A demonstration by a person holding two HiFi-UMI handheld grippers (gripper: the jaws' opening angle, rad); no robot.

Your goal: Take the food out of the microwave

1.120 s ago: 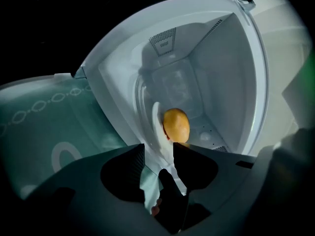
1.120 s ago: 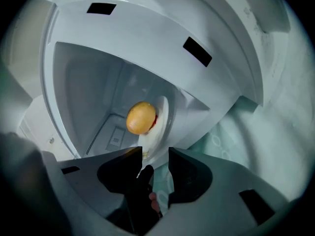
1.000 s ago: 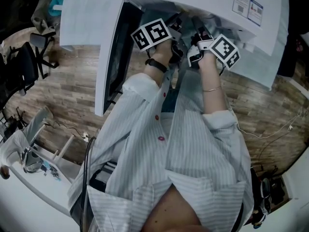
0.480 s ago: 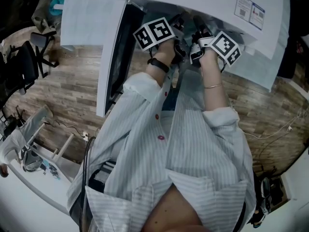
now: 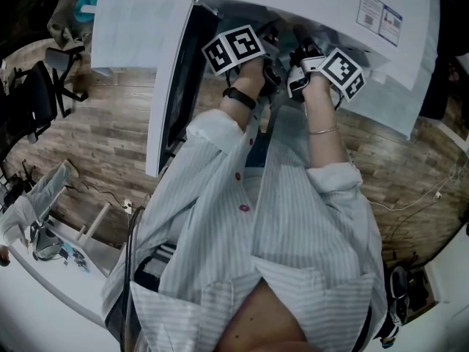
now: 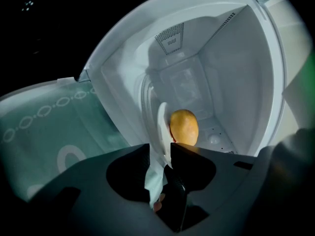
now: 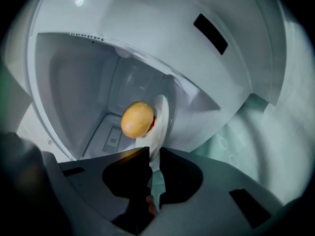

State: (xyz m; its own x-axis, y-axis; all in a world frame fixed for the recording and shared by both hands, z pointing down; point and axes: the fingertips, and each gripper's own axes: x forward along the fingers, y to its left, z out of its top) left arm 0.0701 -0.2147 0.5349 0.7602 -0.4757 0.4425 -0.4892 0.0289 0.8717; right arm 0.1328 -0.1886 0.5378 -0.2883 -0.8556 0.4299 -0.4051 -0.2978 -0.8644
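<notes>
i've just been closing both claws on the plate (image 7: 161,118) rim: right claw (image 7: 154,156) pinches it, left claw (image 6: 160,154) brackets it loosely, bun (image 6: 183,127) just beyond.

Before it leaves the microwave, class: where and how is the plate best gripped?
Probably take the plate by its thin near rim, entering the microwave from its open front: that rim is bare, while the yellow food sits mid-plate.
</notes>
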